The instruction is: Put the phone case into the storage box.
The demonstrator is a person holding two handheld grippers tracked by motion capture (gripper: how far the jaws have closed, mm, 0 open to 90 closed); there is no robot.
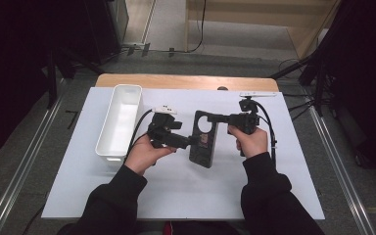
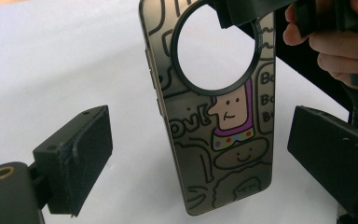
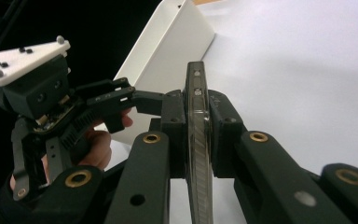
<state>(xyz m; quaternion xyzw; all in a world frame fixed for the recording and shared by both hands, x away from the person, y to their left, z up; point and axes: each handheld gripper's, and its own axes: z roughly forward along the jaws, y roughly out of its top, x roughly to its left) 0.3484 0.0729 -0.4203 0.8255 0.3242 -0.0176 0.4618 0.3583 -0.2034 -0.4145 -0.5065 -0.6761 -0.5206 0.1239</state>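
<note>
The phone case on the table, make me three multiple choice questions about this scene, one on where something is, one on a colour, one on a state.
1. Where is the white bin relative to the phone case?
A. On the left tool's side
B. On the right tool's side
C. Under it

2. What colour is the mat covering the table?
A. Green
B. White
C. Red

3. How does the left tool stand?
A. Shut on the case
B. Open, with the case between its jaws, untouched
C. Shut on the bin

Answers: 1 A, in the high view the bin lies beyond the left hand. 2 B, the mat is plain white. 3 B, the left gripper view shows gaps on both sides of the case, while the right tool clamps its edge.
</note>
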